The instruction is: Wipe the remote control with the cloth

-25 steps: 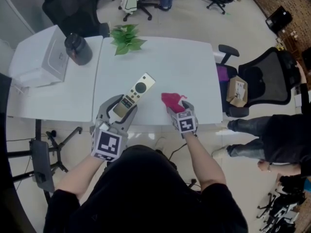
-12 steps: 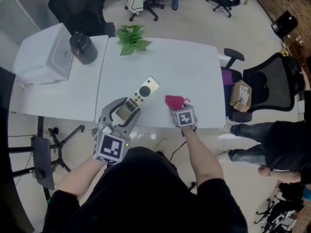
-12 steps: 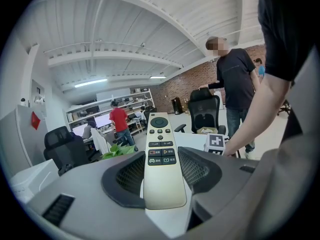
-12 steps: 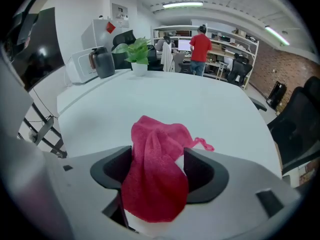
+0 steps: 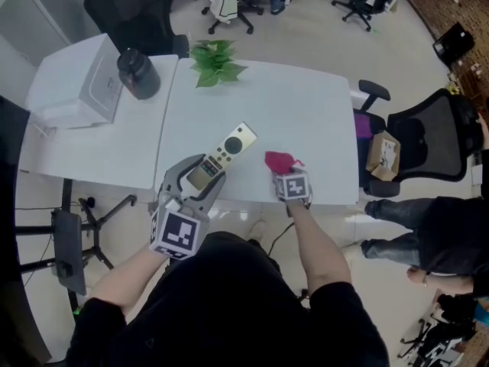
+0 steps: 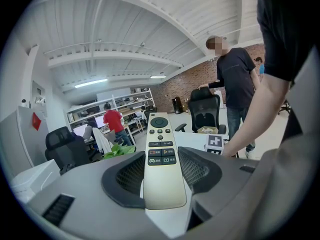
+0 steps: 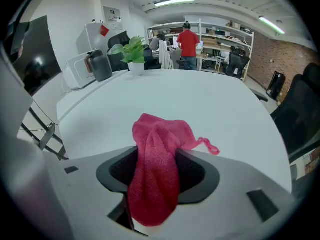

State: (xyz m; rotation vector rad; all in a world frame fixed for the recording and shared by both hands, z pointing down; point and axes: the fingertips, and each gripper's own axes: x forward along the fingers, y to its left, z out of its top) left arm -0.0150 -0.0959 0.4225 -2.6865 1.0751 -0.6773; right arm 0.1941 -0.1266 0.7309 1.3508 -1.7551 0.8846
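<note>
A long cream remote control (image 5: 226, 150) (image 6: 160, 154) sticks out over the white table (image 5: 298, 105), buttons facing up. My left gripper (image 5: 200, 173) (image 6: 161, 170) is shut on its near end. A crumpled pink cloth (image 5: 280, 161) (image 7: 156, 156) lies near the table's front edge. My right gripper (image 5: 286, 172) (image 7: 157, 173) points steeply down at it. Its jaws have just been closing, and the pads now press the bunched cloth from both sides.
A potted plant (image 5: 216, 60), a black jug (image 5: 138, 74) and a white appliance (image 5: 80, 82) stand at the back left. An office chair (image 5: 428, 136) with a cardboard box (image 5: 384, 155) is at the table's right. A person (image 5: 432, 224) is there too.
My right gripper has sunk onto the pink cloth and its jaws have narrowed round it. The left gripper and the remote have kept still.
</note>
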